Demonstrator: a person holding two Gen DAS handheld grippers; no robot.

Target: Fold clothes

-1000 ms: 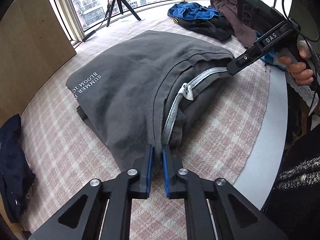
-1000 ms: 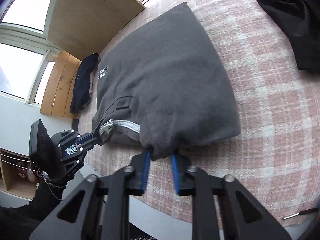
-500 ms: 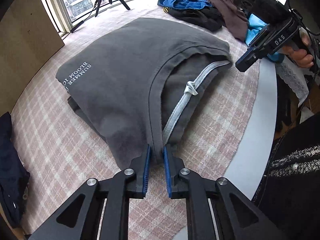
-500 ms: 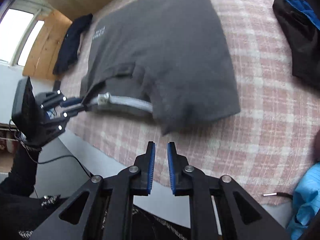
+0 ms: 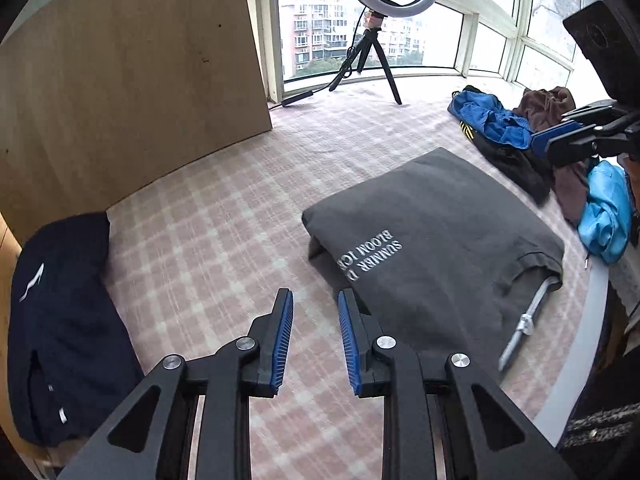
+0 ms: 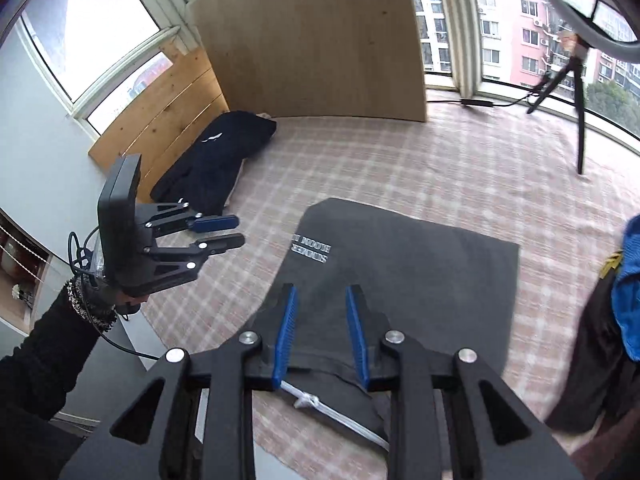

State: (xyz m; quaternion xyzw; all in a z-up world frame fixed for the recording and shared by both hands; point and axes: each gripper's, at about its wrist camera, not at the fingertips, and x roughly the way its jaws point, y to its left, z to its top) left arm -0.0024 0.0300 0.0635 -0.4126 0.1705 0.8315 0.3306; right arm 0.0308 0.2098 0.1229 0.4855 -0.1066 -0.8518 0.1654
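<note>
A folded dark grey garment (image 5: 432, 236) with white lettering and a pale drawstring lies on the pink checked cloth (image 5: 208, 248); it also shows in the right wrist view (image 6: 404, 264). My left gripper (image 5: 314, 300) is open and empty, held above the cloth just left of the garment. My right gripper (image 6: 322, 294) is open and empty, held above the garment's near edge. The left gripper also shows at the left of the right wrist view (image 6: 218, 232).
A folded navy garment (image 5: 56, 320) lies at the left by a wooden board (image 5: 120, 80). A heap of blue, black and brown clothes (image 5: 516, 140) lies at the back right. A ring light on a tripod (image 5: 380, 36) stands by the window. The table's pale edge (image 5: 580, 360) runs on the right.
Both grippers have let go of the grey garment, opened and lifted away. The garment now lies folded flat on the cloth.
</note>
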